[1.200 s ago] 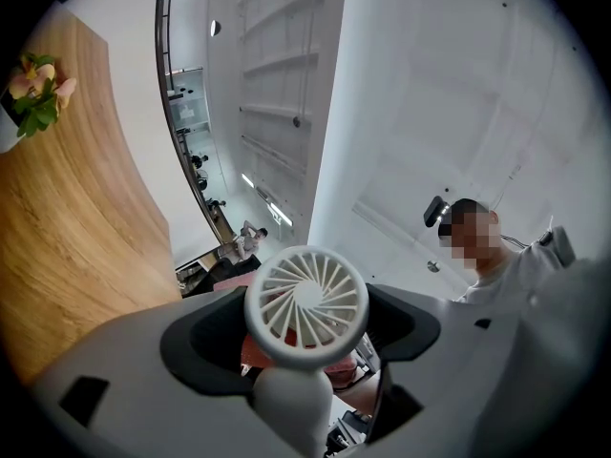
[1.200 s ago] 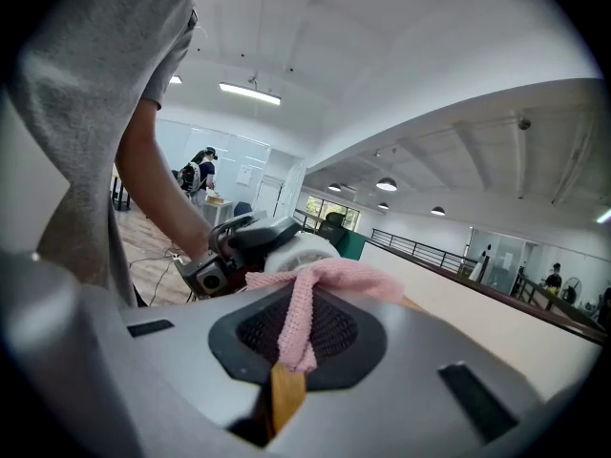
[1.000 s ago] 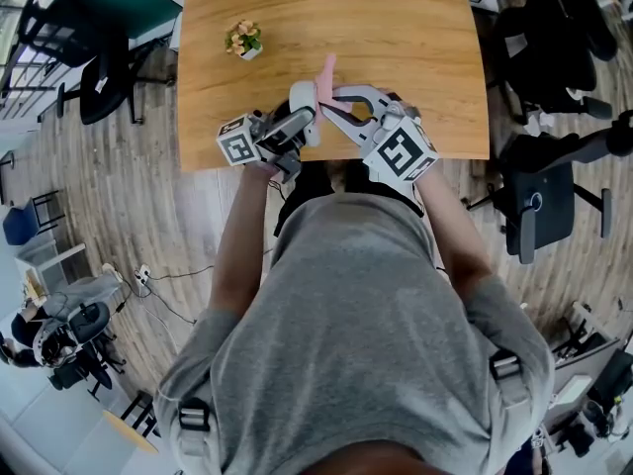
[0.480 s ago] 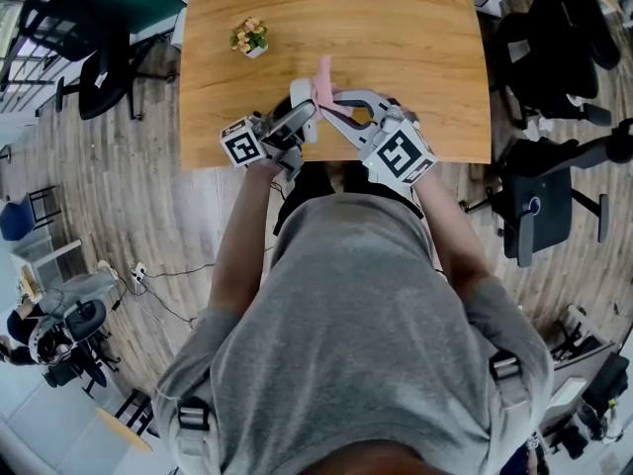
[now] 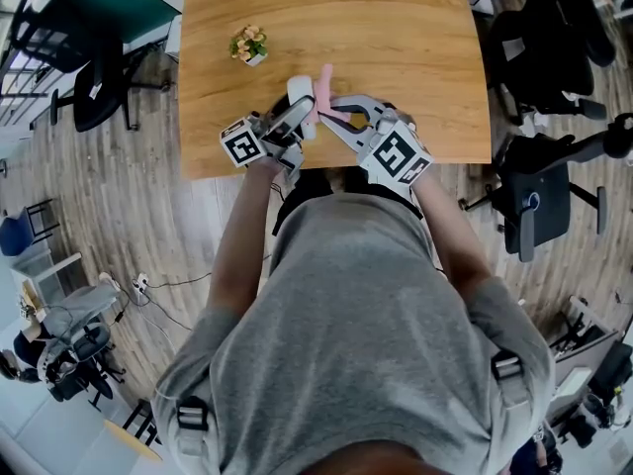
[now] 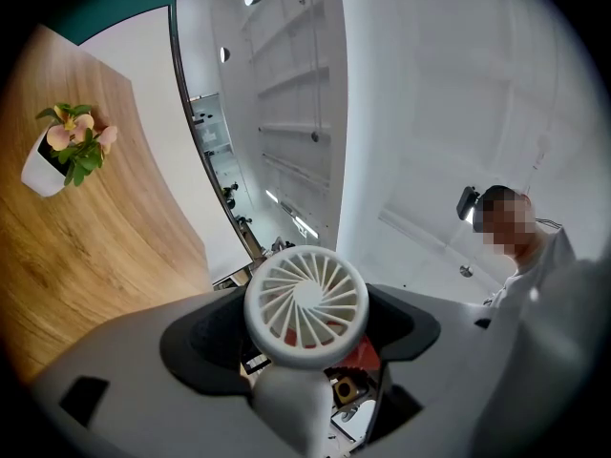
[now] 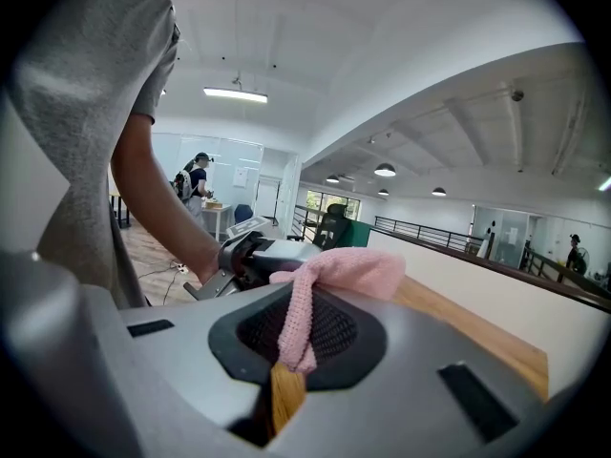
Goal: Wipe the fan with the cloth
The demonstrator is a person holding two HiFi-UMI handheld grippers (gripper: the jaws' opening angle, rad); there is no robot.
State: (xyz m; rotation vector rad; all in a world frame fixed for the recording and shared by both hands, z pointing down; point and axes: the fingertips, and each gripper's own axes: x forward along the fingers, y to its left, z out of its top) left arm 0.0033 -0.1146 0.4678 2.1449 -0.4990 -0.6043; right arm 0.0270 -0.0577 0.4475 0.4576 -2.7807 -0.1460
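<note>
One white fan (image 6: 305,301) is clamped in the left gripper (image 5: 301,119), one pink cloth (image 7: 336,273) is pinched in the right gripper (image 5: 325,114), and both are now nudged farther over the table (image 5: 415,38), toward one potted plant (image 5: 246,43).

Bright, even light is filling the room. A long ceiling lamp (image 7: 235,94) is glowing white in the right gripper view. The wooden table (image 5: 396,28) is shining softly. Both gripper views are bending at the edges and going black in the corners. The fan (image 6: 306,302) and the cloth (image 7: 339,273) are looking sharp.
</note>
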